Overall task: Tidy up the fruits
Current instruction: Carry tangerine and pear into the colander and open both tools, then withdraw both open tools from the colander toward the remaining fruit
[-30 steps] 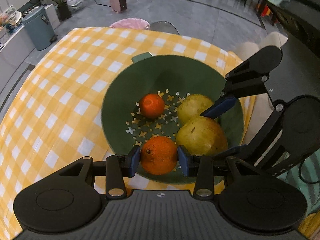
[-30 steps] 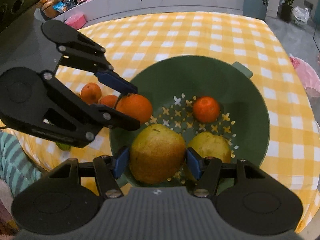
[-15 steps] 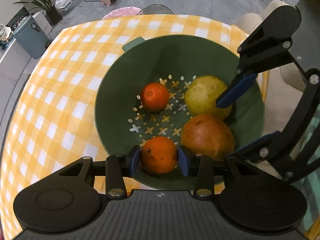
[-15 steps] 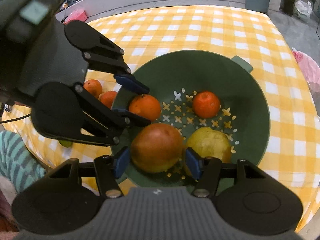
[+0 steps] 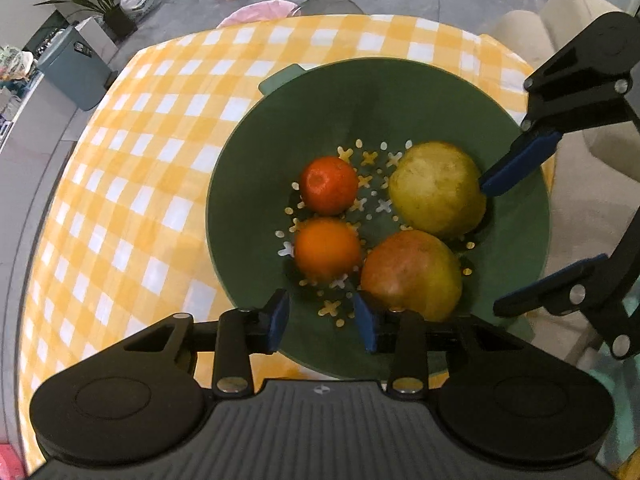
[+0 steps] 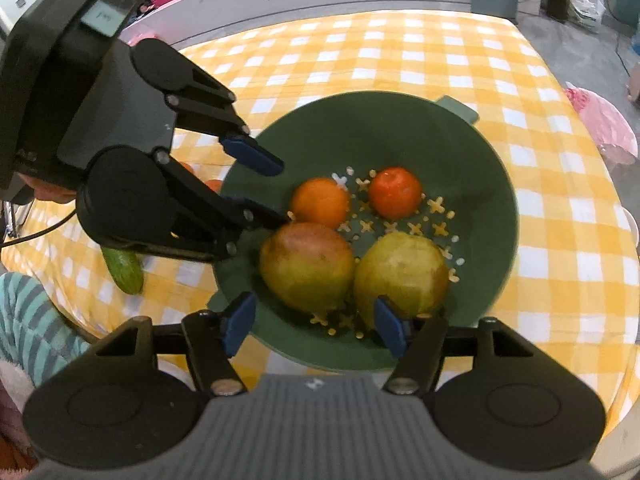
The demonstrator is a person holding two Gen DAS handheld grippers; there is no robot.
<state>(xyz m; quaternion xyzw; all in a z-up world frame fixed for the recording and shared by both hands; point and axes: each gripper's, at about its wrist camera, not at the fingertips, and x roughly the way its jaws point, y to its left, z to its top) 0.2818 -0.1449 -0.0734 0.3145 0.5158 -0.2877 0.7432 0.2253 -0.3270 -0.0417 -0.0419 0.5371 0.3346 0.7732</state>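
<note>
Yellow checked tablecloth [image 5: 132, 184], grey bin [image 5: 74, 70] and potted plant [image 5: 100, 4] on the floor behind.

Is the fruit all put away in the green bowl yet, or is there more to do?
Mostly done. Four fruits sit in the green bowl: two oranges and two pears. Nothing is in hand: the left gripper is open and empty, and the right gripper is opening with no fruit pressed by its pads. Left outside on the tablecloth: a cucumber and some orange fruit partly hidden behind the left gripper.
</note>
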